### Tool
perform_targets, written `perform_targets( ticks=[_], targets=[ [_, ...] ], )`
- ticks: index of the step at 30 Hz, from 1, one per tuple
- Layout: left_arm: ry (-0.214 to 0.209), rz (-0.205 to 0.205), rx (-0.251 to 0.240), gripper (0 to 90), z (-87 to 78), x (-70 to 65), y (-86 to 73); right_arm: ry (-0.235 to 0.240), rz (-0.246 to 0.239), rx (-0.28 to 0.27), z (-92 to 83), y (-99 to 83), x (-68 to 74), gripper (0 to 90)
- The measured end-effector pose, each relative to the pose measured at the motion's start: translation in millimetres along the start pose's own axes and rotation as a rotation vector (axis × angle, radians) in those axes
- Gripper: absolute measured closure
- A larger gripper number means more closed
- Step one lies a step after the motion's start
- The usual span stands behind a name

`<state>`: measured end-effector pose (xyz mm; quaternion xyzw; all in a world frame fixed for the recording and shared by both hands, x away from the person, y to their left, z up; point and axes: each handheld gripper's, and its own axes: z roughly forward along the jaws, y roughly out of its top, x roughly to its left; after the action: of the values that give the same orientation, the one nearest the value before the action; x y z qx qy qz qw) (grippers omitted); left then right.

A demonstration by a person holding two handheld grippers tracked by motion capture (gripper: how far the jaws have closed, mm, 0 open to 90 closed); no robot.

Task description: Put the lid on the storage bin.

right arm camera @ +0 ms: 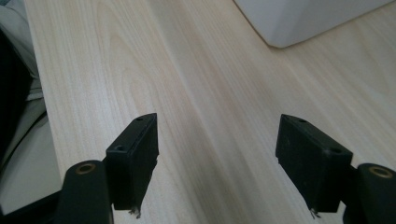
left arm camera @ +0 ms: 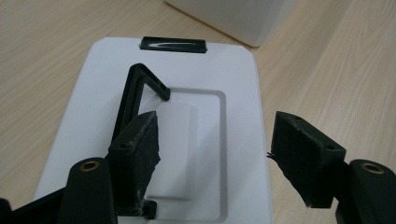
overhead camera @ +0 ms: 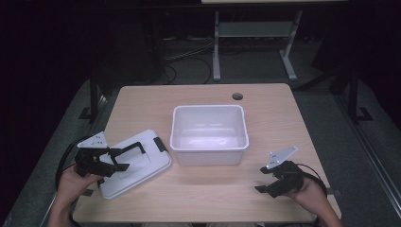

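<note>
Both hands sat nearest, at the table's (overhead camera: 279, 101) near edge. Left of the tub (overhead camera: 209, 135), and just beside it, lay the white lid (overhead camera: 137, 163) with its black handle (overhead camera: 135, 146) raised, long axis slanting toward the tub. Left gripper (overhead camera: 120, 158) hovered over the lid, jaws apart around nothing. Right gripper (overhead camera: 261, 179), right of the tub, also stood open and empty, far from the lid.

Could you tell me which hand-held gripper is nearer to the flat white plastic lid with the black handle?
Left. The left hand-held gripper hovers over the flat white plastic lid, jaws open astride its black handle. The right hand-held gripper is far across the table, beyond the white tub.
</note>
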<state>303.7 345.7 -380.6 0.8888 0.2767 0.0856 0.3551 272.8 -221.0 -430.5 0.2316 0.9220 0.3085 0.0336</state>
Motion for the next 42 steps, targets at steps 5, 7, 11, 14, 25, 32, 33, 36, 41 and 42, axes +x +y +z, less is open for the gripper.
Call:
perform_targets(
  ticks=[5, 7, 11, 14, 25, 32, 33, 36, 41, 42],
  targets=[
    [0.011, 0.001, 0.020, 31.5, 0.2, 2.0, 2.6, -0.009, 0.000, -0.002, 2.2, -4.8, 4.9, 29.4],
    [0.016, 0.002, 0.019, 31.5, -0.5, 3.5, 3.7, -0.014, -0.012, -0.007, 1.3, -6.0, 6.4, 29.5],
    [0.019, -0.003, 0.027, 31.5, -1.9, 7.9, 7.0, -0.025, -0.016, -0.016, -1.7, -8.2, 6.9, 29.1],
    [0.021, 0.007, 0.038, 31.7, -2.7, 11.0, 10.3, -0.024, 0.002, -0.018, -3.2, -10.6, 7.5, 28.2],
    [0.026, 0.007, 0.091, 33.3, 3.5, 27.6, 12.9, -0.031, 0.015, -0.023, -2.3, -17.9, 12.7, 26.7],
    [0.018, 0.000, 0.106, 36.1, 8.0, 38.0, 14.8, -0.030, 0.015, -0.026, -0.3, -18.8, 14.4, 26.8],
    [0.020, -0.001, 0.110, 37.0, 9.3, 39.0, 15.7, -0.031, 0.016, -0.028, -0.4, -19.1, 14.3, 26.7],
    [0.016, 0.001, 0.125, 39.2, 12.5, 42.2, 17.6, -0.033, 0.013, -0.033, -1.0, -19.7, 14.1, 26.8],
    [0.014, -0.012, 0.161, 43.5, 19.0, 49.5, 18.0, -0.029, 0.018, -0.036, -1.5, -20.3, 15.1, 26.8],
    [0.009, -0.015, 0.170, 44.8, 20.6, 50.7, 17.7, -0.029, 0.015, -0.037, -1.5, -20.5, 15.2, 26.8]
  ],
)
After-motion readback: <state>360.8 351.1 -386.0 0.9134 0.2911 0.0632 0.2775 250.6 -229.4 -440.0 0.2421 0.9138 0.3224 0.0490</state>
